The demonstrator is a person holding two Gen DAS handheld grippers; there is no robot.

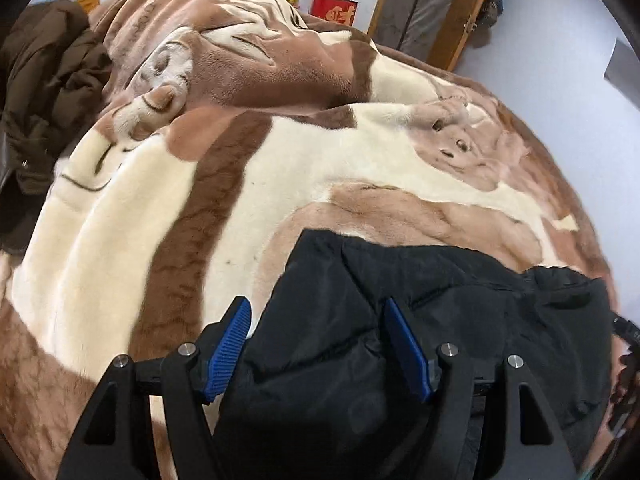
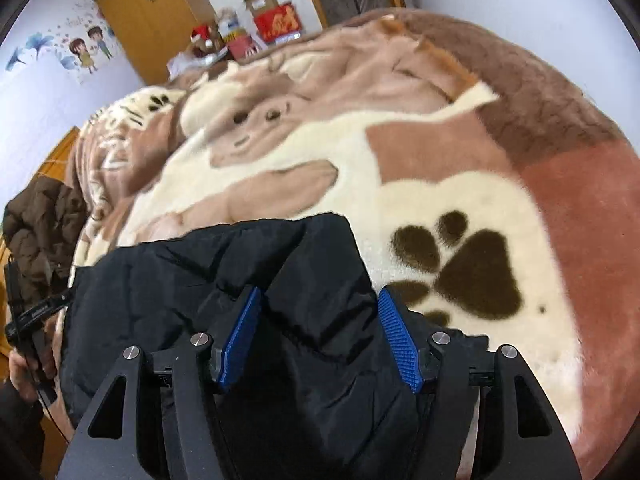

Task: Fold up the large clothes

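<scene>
Far left on my left camera a brown coat (image 1: 48,92) lies heaped at the bed's edge; behind, a red box (image 1: 334,14) bears a gold Chinese character I can't read. The black padded jacket (image 1: 420,340) lies on the cream-and-brown plush blanket (image 1: 240,184), its long axis running across between both claws. My left gripper (image 1: 320,344) is spread wide over it, and my right gripper (image 2: 320,334) likewise. Only the right camera shows the paw print (image 2: 468,268) and cartoon wall sticker (image 2: 86,50)
</scene>
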